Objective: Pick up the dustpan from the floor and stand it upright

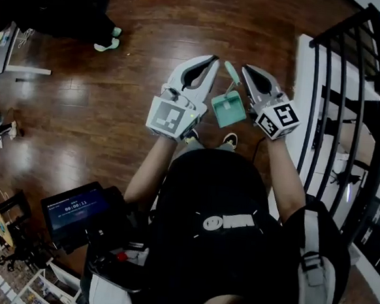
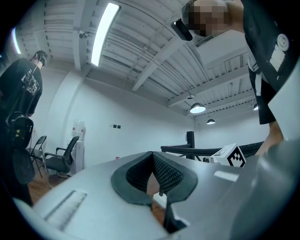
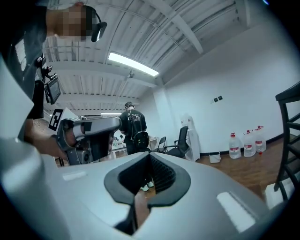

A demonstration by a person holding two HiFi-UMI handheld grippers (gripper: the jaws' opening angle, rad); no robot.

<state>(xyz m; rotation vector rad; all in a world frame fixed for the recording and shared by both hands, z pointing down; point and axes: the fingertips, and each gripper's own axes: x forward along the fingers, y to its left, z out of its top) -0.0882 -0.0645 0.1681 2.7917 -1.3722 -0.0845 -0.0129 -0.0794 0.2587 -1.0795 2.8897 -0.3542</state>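
Note:
In the head view a teal dustpan (image 1: 228,110) rests on the wooden floor just ahead of the person's shoes, its handle (image 1: 232,73) pointing away. From above I cannot tell whether it stands or lies. Both grippers are held up above it, apart from it. My left gripper (image 1: 213,60) is to its left, the jaws closed tip to tip with nothing between them (image 2: 152,153). To the dustpan's right, my right gripper (image 1: 245,68) is likewise shut and empty (image 3: 149,154). Neither gripper view shows the dustpan.
A black stair railing (image 1: 351,95) and white steps run along the right. Another person's feet (image 1: 108,42) stand at the far left; a person in black (image 3: 133,125) shows in the right gripper view. A screen (image 1: 74,208) hangs at my left hip. Water bottles (image 3: 248,140) line a wall.

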